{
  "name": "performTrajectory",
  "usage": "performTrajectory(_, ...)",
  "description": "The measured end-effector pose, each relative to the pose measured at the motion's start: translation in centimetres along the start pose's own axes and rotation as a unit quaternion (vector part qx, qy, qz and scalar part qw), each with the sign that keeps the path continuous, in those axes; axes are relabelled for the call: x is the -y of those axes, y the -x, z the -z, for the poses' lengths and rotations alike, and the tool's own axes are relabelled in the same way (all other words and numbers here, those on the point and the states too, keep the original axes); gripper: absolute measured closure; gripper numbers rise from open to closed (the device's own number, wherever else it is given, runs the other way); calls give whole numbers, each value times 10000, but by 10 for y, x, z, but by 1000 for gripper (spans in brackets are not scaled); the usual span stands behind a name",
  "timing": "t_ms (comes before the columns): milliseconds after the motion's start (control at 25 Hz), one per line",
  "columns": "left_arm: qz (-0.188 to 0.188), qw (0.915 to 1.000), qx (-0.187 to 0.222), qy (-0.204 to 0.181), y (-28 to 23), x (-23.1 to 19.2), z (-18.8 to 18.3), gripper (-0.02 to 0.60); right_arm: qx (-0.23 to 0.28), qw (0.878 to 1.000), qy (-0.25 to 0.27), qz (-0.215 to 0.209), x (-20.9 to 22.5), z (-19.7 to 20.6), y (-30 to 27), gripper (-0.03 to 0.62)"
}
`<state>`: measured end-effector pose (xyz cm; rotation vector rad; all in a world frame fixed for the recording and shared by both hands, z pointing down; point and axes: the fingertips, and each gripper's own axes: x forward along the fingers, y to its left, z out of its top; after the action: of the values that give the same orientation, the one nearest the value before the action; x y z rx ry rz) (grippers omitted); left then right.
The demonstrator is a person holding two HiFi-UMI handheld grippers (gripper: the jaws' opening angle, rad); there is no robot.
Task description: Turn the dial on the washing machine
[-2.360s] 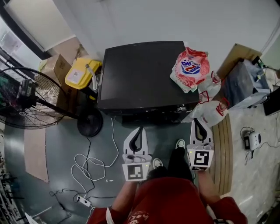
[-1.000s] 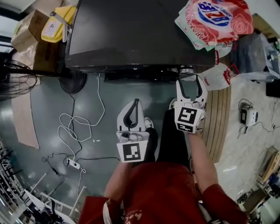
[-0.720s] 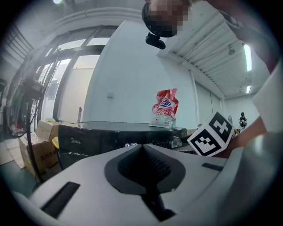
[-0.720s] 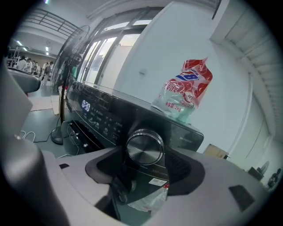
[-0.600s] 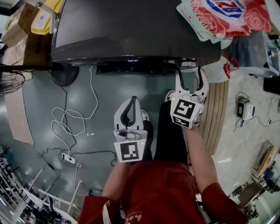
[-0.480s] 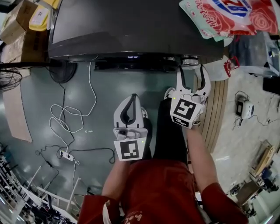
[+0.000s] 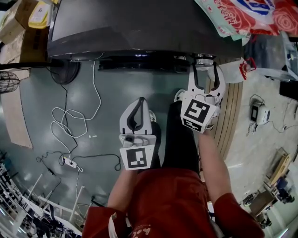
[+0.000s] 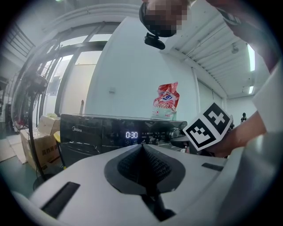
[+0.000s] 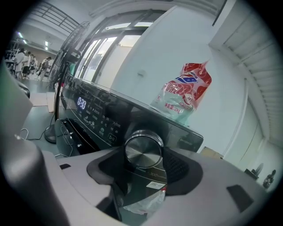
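The dark washing machine (image 7: pixel 139 28) fills the top of the head view, its front panel facing me. Its silver dial (image 9: pixel 143 150) sits at the panel's right end. My right gripper (image 7: pixel 205 69) reaches up to the dial (image 7: pixel 204 60). The dial lies between its two jaws, which are closing, and I see no pad pressing on it. My left gripper (image 7: pixel 141 100) hangs back over the floor, shut and empty; its jaws (image 8: pixel 142 148) meet in a point. The panel's display (image 8: pixel 131 134) is lit.
A red and white detergent bag (image 7: pixel 251 11) lies on the machine's top right. A white plastic bag (image 7: pixel 233 72) hangs just right of the dial. A fan base (image 7: pixel 63 74) and loose cables (image 7: pixel 70 121) are on the floor at left, a wooden board (image 7: pixel 233 111) at right.
The view has drawn closer to the machine. My right gripper has moved forward until its jaws flank the dial. The left gripper has stayed shut and low.
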<state>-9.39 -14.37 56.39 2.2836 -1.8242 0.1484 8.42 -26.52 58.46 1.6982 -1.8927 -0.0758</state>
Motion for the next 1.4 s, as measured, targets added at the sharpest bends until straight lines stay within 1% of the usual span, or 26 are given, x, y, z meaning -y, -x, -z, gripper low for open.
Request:
performTrajectory(320,-15,10000,-46,-40,2,0,2,572,-6,9998,-188,-116,1,0,0,317)
performTrajectory(600,29,10000,-32,-80,5,5,0,572,13,9963,-783,-342,2,0,0,318)
performTrajectory(720,21,10000,-1,-80,6,5,-3,572,64,9917,-1182,-506,2,1,0,318)
performTrajectory(840,28,10000,39,-44,6,8,-5,572,137,9794,-1869,-750,6,3,1,319)
performTrajectory(920,37,10000,18,-78,6,7,-5,572,174,9732,-2139,-827,5,3,1,319)
performTrajectory(1400,61,10000,-9,-55,6,11,-5,572,164,9727,-2163,-824,6,3,0,318)
